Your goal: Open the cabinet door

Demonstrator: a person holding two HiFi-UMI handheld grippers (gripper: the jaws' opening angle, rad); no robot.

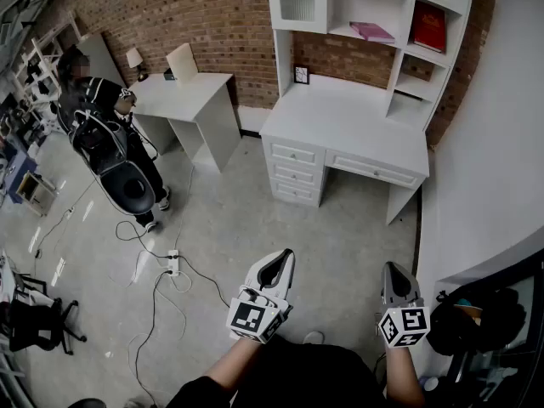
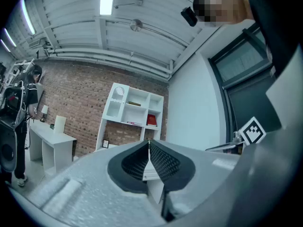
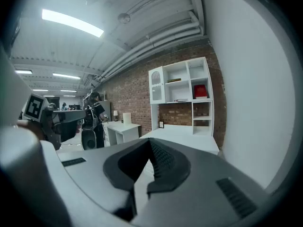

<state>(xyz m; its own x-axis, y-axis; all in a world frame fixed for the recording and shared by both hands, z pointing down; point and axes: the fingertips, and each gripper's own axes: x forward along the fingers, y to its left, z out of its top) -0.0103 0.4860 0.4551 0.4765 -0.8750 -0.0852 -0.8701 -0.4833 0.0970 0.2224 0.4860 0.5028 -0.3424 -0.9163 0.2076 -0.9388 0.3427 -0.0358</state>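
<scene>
At the far left of the room, in the head view, a person (image 1: pixel 100 99) in dark clothes stands on the grey floor (image 1: pixel 255 219) beside a black rounded device (image 1: pixel 126 181). Just to the right, a small white surface (image 1: pixel 183 87) stands against the brick wall (image 1: pixel 212 15). It carries a lamp (image 1: pixel 134 58) and a pale upright board (image 1: pixel 183 60). A white power strip (image 1: pixel 172 264) and black cables (image 1: pixel 180 280) lie on the floor in front of it.

Further right, a wide white surface (image 1: pixel 348 121) stands against the same wall, with drawers (image 1: pixel 295 172) under its left side. A white shelf unit (image 1: pixel 283 58) rises from its back edge. The cabinet door (image 1: pixel 299 0), a white frame with a glass pane, is at the upper left corner of this shelf unit and appears closed. A small picture frame (image 1: pixel 302 75) stands on the surface below it. To the right of the door, a pink book (image 1: pixel 371 31) lies flat on a shelf, and a red book (image 1: pixel 427 26) stands upright in the next compartment.

At the bottom, well apart from the furniture, the left gripper (image 1: pixel 282 263) is held above the floor and points toward the shelf unit. Its jaws are clenched together with nothing between them. The right gripper (image 1: pixel 393 270) is near it on the right, also clenched and empty, close to the white wall (image 1: pixel 484 143). A black bag (image 1: pixel 480 317) lies in the lower right corner.
</scene>
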